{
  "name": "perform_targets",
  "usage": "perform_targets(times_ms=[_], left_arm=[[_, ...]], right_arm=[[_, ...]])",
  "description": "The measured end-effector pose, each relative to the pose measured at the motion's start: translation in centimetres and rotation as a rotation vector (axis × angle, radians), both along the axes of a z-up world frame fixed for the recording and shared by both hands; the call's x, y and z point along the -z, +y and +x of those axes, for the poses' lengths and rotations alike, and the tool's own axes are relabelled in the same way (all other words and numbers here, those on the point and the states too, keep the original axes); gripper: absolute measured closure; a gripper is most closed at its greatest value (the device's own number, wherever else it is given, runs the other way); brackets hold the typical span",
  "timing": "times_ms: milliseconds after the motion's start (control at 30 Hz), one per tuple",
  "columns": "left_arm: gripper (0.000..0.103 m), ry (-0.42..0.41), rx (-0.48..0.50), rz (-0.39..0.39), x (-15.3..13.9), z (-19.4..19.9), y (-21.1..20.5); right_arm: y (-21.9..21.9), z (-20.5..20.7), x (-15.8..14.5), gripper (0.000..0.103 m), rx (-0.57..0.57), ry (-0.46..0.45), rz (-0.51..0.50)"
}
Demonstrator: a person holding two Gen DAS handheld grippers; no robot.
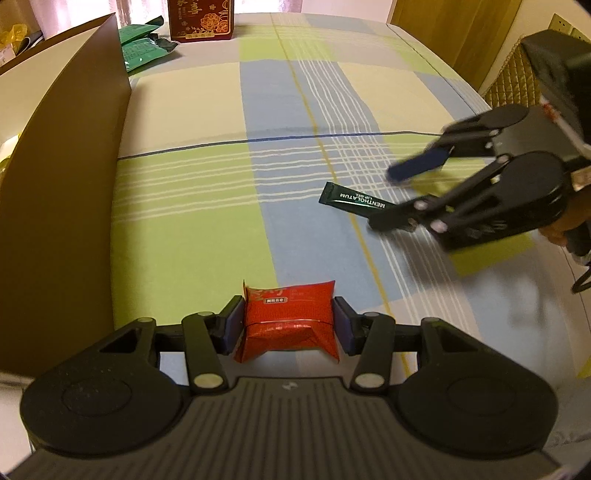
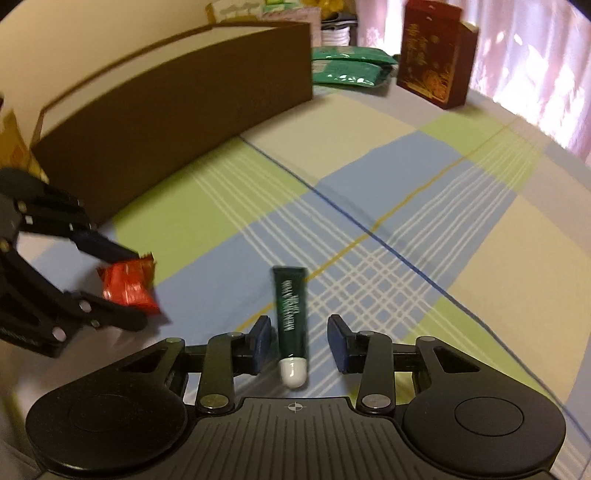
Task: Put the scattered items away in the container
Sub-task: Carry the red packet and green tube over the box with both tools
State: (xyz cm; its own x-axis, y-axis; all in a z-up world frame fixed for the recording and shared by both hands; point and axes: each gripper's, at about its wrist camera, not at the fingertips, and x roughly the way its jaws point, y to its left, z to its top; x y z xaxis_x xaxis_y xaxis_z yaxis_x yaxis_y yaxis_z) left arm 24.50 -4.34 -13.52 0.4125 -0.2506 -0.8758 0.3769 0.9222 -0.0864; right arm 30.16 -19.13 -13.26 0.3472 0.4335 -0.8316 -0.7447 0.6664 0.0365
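My left gripper point(image 1: 289, 326) is shut on a red foil sachet point(image 1: 291, 306), both blue pads pressing its sides just above the checked cloth. The sachet point(image 2: 127, 288) also shows in the right wrist view, held in the left gripper point(image 2: 136, 290). A dark green lip-gel tube point(image 2: 291, 306) with a white cap lies on the cloth between the pads of my right gripper point(image 2: 299, 332); there is a gap on each side, so the gripper is open. In the left wrist view the right gripper point(image 1: 386, 199) straddles the tube point(image 1: 351, 199). The brown cardboard box point(image 1: 66, 184) point(image 2: 166, 122) stands at the left.
Green foil packets point(image 1: 140, 51) point(image 2: 347, 68) and a dark red gift box point(image 1: 201, 18) point(image 2: 436, 55) sit at the far end of the cloth-covered surface point(image 1: 221, 184). A quilted gold cushion point(image 1: 513, 81) lies beyond the right edge. A hand point(image 1: 561, 229) grips the right tool.
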Motion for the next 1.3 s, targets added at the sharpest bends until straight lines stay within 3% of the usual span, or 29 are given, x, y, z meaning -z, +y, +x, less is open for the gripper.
perform_targets(times_ms=[33,200,433,800,1033,1300], left_arm=[[0.057,0.001,-0.002,-0.001,0.0,-0.1,0.0],[0.058,0.000,0.014,-0.011,-0.2,-0.9,0.0],[0.059,-0.039,0.031,-0.047,-2.5,-1.7,0.3],[0.059,-0.134,0.039,-0.096,-7.6,-3.1,1.9],[0.059,-0.197,0.020,-0.126,-10.6,-4.2,4.9],[0.059,-0.255,-0.061,-0.081,-12.4,-5.1,11.2]], right_arm=[[0.2,-0.4,-0.1,0.084,-0.009,-0.008,-0.014],[0.3,-1.6,-0.2,0.084,-0.010,0.046,-0.029],[-2.6,-2.2,-1.9,0.084,0.139,0.170,0.143],[-3.3,-2.8,-6.4,0.084,0.251,0.239,0.342],[-0.9,-3.3,-7.9,0.084,0.233,0.277,0.440],[3.6,-3.2,-9.6,0.084,0.169,0.279,0.490]])
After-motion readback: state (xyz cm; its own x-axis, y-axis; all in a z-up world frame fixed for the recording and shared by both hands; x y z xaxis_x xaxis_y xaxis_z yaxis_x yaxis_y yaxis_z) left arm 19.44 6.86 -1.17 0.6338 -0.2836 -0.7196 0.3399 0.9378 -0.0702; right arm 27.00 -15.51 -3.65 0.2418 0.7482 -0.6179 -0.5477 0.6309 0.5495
